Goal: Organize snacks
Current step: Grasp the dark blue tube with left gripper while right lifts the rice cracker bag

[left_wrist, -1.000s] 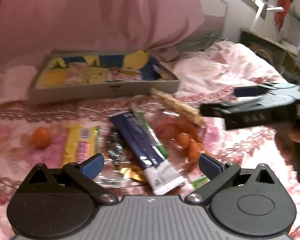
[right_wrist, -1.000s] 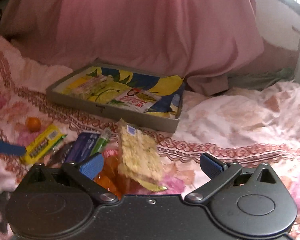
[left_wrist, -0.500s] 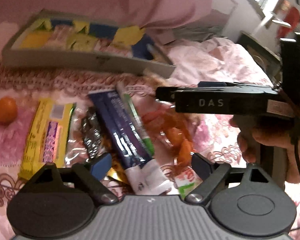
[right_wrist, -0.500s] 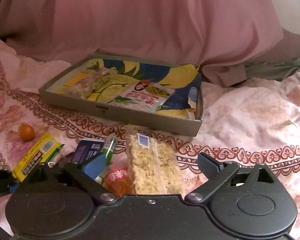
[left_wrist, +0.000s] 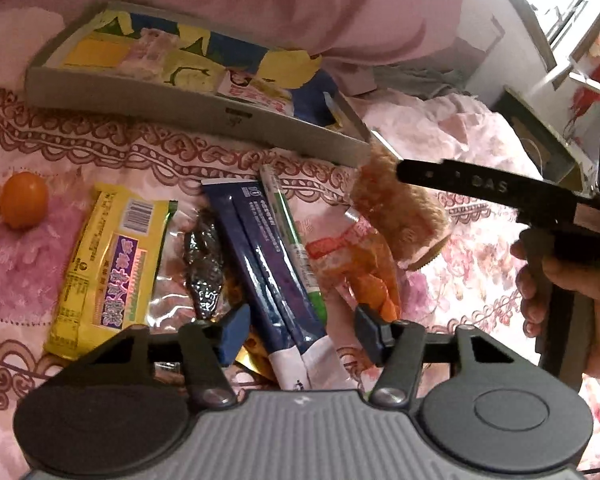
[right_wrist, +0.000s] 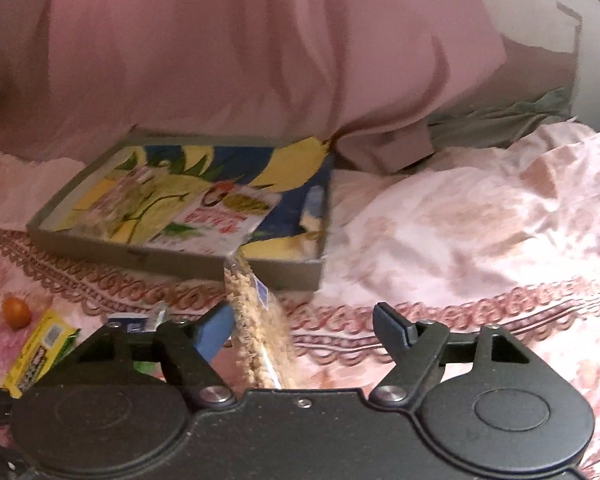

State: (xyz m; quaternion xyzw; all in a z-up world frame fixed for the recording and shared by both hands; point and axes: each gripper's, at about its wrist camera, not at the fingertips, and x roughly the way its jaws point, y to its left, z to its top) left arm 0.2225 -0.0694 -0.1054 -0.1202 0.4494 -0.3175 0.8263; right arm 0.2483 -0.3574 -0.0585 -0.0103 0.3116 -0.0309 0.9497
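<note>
Between the half-parted, just-narrowing jaws of the left gripper (left_wrist: 298, 334) lies the blue packet (left_wrist: 268, 256), its long axis running away from the gripper toward the tray (left_wrist: 188, 106); pads not yet touching. The right gripper (right_wrist: 302, 330), jaws closing too, has the rice-crisp bar (right_wrist: 256, 328) tilted beside its left finger, apparently lifted; grip uncertain. The tray lies farther ahead on the bed (right_wrist: 460, 216).

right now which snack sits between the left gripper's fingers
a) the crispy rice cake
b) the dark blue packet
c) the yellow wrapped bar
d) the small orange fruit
b: the dark blue packet runs down between the left gripper fingers, which flank it without visibly pressing.
</note>
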